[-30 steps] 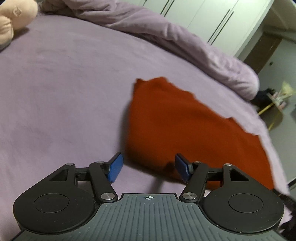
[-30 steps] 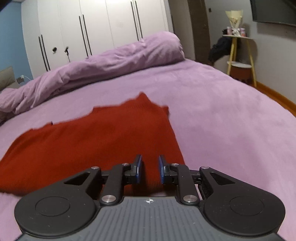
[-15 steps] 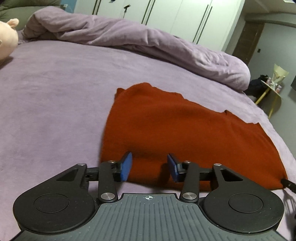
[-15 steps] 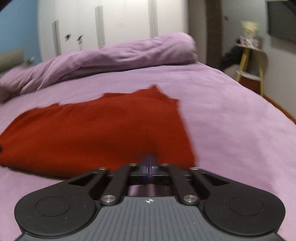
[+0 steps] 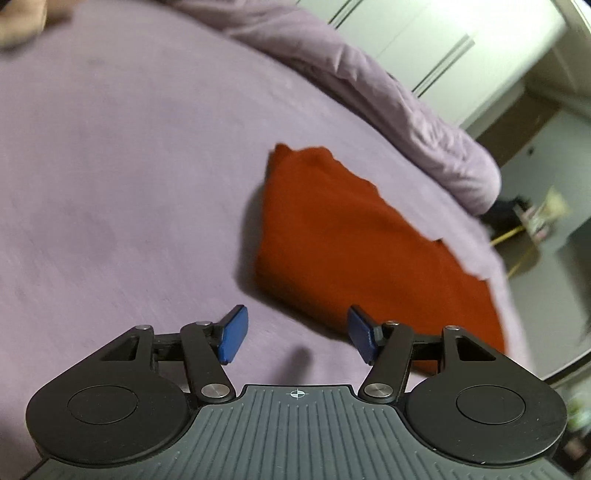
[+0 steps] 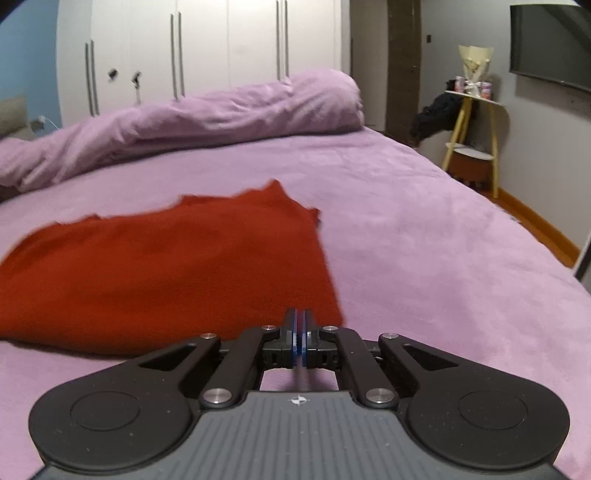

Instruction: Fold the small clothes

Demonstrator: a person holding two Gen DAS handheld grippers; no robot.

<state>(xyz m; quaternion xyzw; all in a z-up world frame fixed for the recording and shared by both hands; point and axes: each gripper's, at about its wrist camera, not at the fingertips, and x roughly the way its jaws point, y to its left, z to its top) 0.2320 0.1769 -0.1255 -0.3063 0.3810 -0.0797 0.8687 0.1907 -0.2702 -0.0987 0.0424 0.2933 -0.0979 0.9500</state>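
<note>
On a bed (image 5: 110, 155) spread with a lilac cover, a rust-red garment (image 5: 354, 251) lies flat and already doubled over itself, judging by the thick, rounded edge along its near side in the left wrist view. Furthest left, a pale soft toy (image 5: 22, 22), blurred, sits at the bed's far corner, well apart from the work. The left gripper (image 5: 295, 334) hangs low over bare cover just short of the garment's near left corner; its blue pads stand apart and its jaws are opening, with nothing between them but the bedspread, the right pad lying in line with the cloth's edge. That placement reads as a hand lining up on the corner rather than gripping it.

In the right wrist view the garment (image 6: 166, 266) runs as a long band from the frame's left edge toward the right, its long axis lying across the bed and its ragged far edge rising to a small peak that points toward the rolled duvet (image 6: 221, 118). The right gripper (image 6: 299, 339) sits at the near right corner with its pads pressed together; whether a thin fold of cloth is pinched there cannot be told. With a hand at each end of the near edge, the next fold probably carries that edge away toward the duvet. Further right stand a yellow-legged side table (image 6: 476, 122) and a wall screen (image 6: 550, 48)
</note>
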